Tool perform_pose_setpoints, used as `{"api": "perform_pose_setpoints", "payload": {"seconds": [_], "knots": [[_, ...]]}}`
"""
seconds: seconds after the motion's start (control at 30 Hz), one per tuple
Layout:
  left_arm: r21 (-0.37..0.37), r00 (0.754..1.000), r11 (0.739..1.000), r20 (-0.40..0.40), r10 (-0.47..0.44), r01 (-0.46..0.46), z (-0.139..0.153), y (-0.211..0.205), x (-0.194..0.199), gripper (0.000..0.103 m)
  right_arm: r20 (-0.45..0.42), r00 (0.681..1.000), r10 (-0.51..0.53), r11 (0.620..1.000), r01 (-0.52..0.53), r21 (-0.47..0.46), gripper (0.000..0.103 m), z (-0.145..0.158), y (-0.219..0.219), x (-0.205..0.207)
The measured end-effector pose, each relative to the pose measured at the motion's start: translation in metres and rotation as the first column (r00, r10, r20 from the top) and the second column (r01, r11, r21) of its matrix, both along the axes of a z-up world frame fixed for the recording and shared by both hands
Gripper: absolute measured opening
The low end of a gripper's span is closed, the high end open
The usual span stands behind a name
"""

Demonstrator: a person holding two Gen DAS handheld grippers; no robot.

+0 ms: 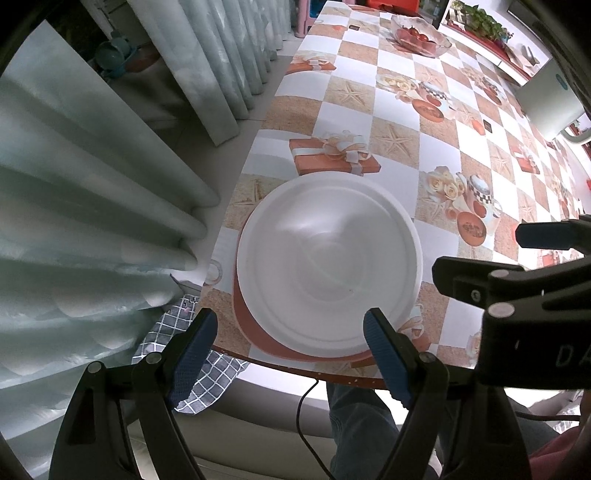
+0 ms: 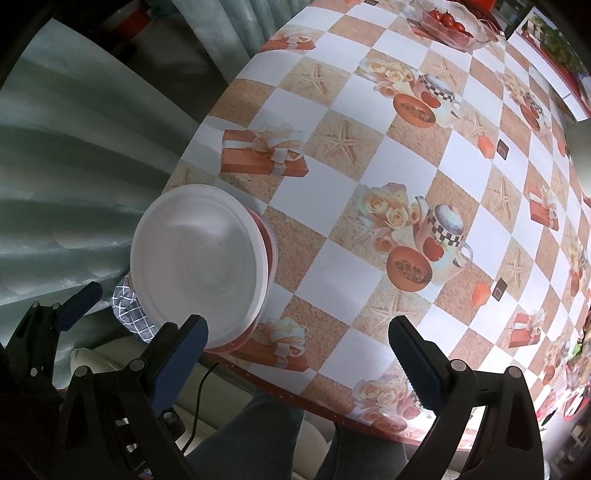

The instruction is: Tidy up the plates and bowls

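Observation:
A white bowl (image 1: 328,266) sits stacked on a reddish-brown plate (image 1: 258,332) near the table's front left corner. My left gripper (image 1: 290,354) is open and empty, its fingers just short of the bowl's near rim, one on each side. In the right wrist view the bowl (image 2: 199,266) stands on the red plate (image 2: 271,251) at the left. My right gripper (image 2: 295,354) is open and empty above the table's front edge, to the right of the stack. The right gripper (image 1: 517,266) also shows in the left wrist view, right of the bowl.
The table (image 1: 436,155) has a checkered cloth with printed gifts and teapots. A glass bowl of tomatoes (image 1: 417,35) stands at the far end. Curtains (image 1: 92,192) hang left of the table. A checked cloth (image 1: 192,365) lies below the front left corner. My legs (image 2: 255,435) are under the front edge.

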State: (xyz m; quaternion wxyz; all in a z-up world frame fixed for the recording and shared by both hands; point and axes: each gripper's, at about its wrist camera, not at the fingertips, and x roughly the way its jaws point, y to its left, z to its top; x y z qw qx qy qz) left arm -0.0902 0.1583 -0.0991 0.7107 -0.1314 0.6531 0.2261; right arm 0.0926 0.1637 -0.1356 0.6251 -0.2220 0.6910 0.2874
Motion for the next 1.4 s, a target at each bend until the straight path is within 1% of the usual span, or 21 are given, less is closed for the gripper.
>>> {"api": "perform_pose_setpoints", "payload": {"seconds": [0.2, 0.77, 1.1, 1.4], "knots": [[0.007, 1.000, 1.000, 0.009, 0.006, -0.006, 0.0014, -0.0001, 0.0008, 0.084, -0.003, 1.000, -0.009, 1.000, 0.009, 0.000, 0.099, -0.0016, -0.0038, 0.0017], [0.031, 1.000, 0.999, -0.025, -0.007, 0.008, 0.0016, -0.0031, 0.0043, 0.084, -0.029, 1.000, 0.001, 1.000, 0.000, 0.026, 0.099, -0.0030, -0.0054, 0.0006], [0.030, 0.999, 1.000, -0.039, -0.009, 0.011, 0.0001, -0.0054, 0.0059, 0.084, -0.030, 1.000, 0.004, 1.000, -0.003, 0.030, 0.099, -0.0020, -0.0069, -0.0001], [0.042, 0.999, 0.999, -0.038, 0.028, -0.026, 0.0026, -0.0028, 0.0031, 0.084, -0.028, 1.000, 0.002, 0.999, -0.001, 0.038, 0.099, 0.0007, -0.0062, -0.0001]]}}
